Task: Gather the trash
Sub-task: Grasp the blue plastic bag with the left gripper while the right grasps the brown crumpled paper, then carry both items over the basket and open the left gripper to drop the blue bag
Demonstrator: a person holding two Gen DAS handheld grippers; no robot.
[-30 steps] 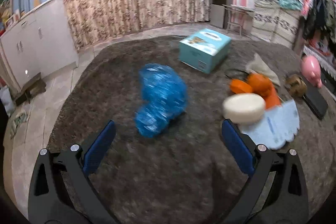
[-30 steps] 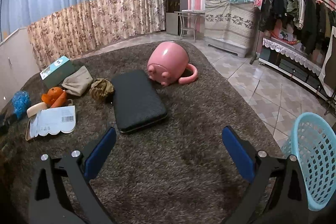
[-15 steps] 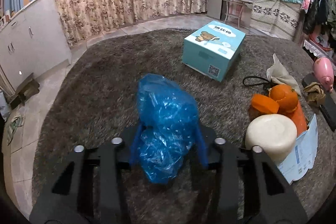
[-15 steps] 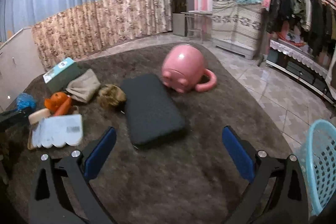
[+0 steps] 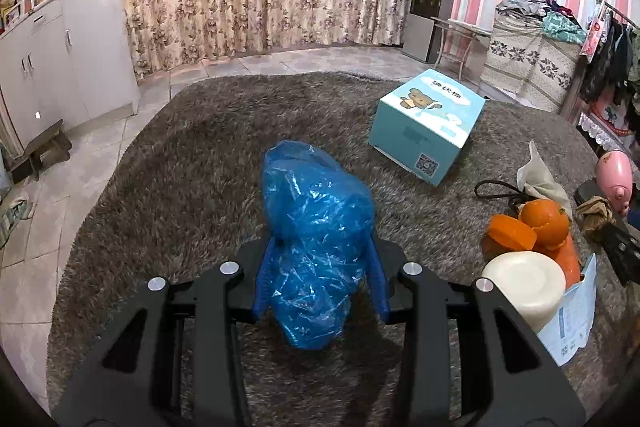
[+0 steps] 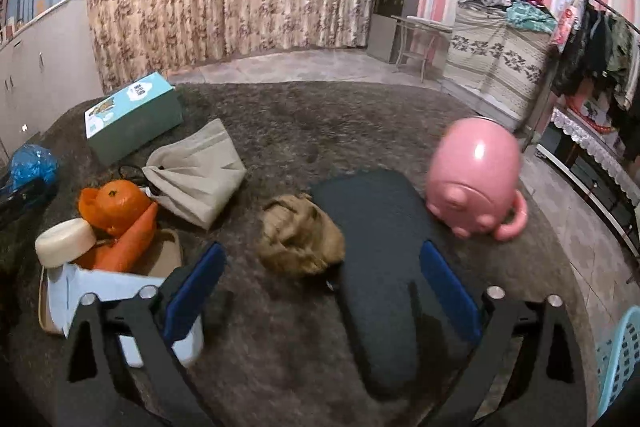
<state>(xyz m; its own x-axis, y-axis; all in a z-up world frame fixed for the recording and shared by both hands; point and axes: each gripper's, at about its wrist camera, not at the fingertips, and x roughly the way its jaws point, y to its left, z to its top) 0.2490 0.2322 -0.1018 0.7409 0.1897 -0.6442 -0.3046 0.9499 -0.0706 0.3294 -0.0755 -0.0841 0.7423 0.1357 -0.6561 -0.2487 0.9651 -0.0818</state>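
Observation:
My left gripper [image 5: 320,279] is shut on a crumpled blue plastic bag [image 5: 316,227], which stands up between the blue pads above the brown carpet. The bag also shows at the far left of the right wrist view [image 6: 32,163]. My right gripper [image 6: 320,291] is open and empty, low over the carpet. A crumpled brown paper ball [image 6: 298,235] lies just ahead of it, between the fingers' line, beside a dark flat pad [image 6: 380,247]. A light blue basket [image 6: 618,359] shows at the bottom right edge.
A teal tissue box [image 5: 430,123], a beige pouch [image 6: 196,171], an orange [image 6: 116,199] with orange peels, a cream round lid [image 5: 524,285], a paper sheet [image 6: 100,287] and a pink pig mug [image 6: 472,179] lie on the carpet. Tiled floor surrounds it.
My left gripper closed on the blue bag and lifted it slightly. My right gripper moved forward and left, closer to the brown paper ball and dark pad, still open.

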